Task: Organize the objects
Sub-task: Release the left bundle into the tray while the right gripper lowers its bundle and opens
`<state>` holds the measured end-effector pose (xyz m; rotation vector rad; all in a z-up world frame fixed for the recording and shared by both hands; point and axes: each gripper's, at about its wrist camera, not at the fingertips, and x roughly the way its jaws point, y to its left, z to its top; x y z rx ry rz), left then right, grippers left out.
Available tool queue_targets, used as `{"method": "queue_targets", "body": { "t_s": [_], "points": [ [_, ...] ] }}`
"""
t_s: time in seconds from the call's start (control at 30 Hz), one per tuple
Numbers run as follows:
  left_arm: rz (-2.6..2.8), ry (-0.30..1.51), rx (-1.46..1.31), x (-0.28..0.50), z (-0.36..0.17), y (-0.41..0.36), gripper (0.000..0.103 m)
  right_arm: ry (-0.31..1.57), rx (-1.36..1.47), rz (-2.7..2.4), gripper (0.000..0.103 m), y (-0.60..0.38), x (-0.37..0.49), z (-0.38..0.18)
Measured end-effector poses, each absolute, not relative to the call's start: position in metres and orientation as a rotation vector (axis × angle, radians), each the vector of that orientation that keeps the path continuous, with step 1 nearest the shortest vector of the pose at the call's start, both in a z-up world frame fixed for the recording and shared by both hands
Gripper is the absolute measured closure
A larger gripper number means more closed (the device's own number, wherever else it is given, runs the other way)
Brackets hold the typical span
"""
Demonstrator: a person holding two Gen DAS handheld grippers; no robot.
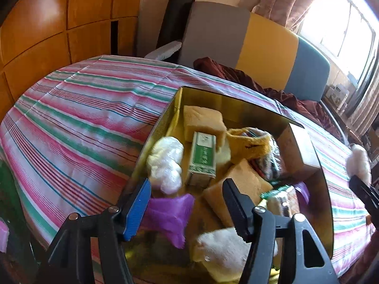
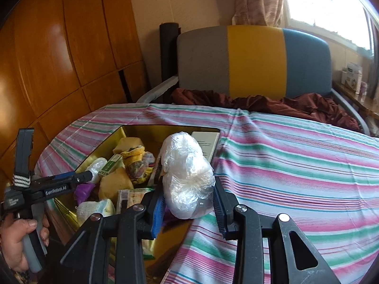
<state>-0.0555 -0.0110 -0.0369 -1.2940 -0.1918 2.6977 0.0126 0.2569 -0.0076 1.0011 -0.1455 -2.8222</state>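
Two grippers are over a gold tin box (image 1: 165, 127) that stands on a table with a striped cloth (image 1: 78, 108) in pink, green and white. The right gripper (image 2: 188, 209) is clamped on a white bundle in clear plastic (image 2: 187, 175); its blue pads press the bundle from both sides, and the bundle is held up in the air above the right rim of the box, partly over the cloth. The left gripper (image 1: 187, 203) has its fingers spread apart with nothing between them, and it hangs low over the near part of the box. In the right wrist view the same left gripper (image 2: 71, 179) is seen from the side, with the person's hand (image 2: 16, 241) around its grey handle.

Inside the box many things lie mixed together. A second white plastic bundle (image 1: 165, 165) lies against the left wall. Just beside it is a green and white carton (image 1: 202, 157), which leans on a yellow sponge (image 1: 201, 123) at the far side. Another sponge (image 1: 239, 189) lies nearer, touching the carton. Between them is a yellow cloth (image 1: 248, 144) (crumpled, with something colourful wrapped in it). A purple plastic piece (image 1: 168, 213) lies directly under the left gripper's blue pad, and a white fluffy cloth (image 1: 220, 246) is at the near edge.

Behind the table stands a chair (image 2: 255, 59) with a back in grey, yellow and blue, and a dark red cloth (image 2: 260, 101) lies on its seat.
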Motion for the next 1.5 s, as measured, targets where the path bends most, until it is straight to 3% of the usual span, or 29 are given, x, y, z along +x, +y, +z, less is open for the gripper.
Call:
{"method": "queue_targets", "body": {
  "t_s": [0.23,0.83,1.13,1.27,1.5],
  "points": [
    [2.648,-0.172,-1.323,-0.045,-0.036,0.005,0.039,-0.075,1.087,-2.716,0.066,0.232,-0.026,-0.01],
    [2.661,-0.135,-1.342,-0.038,-0.034,0.008,0.039,0.31,1.246,-2.558,0.065,0.17,-0.149,-0.028],
    [2.664,-0.124,-1.352,-0.039,-0.034,0.008,0.039,0.297,1.322,-2.547,0.064,0.164,-0.169,-0.044],
    [2.669,-0.123,-1.353,-0.039,-0.033,0.008,0.039,0.285,1.333,-2.569,0.052,0.167,-0.171,-0.046],
    [2.681,-0.102,-1.356,-0.038,-0.032,0.01,0.039,0.219,1.298,-2.602,0.047,0.174,-0.158,-0.035]
  ]
}}
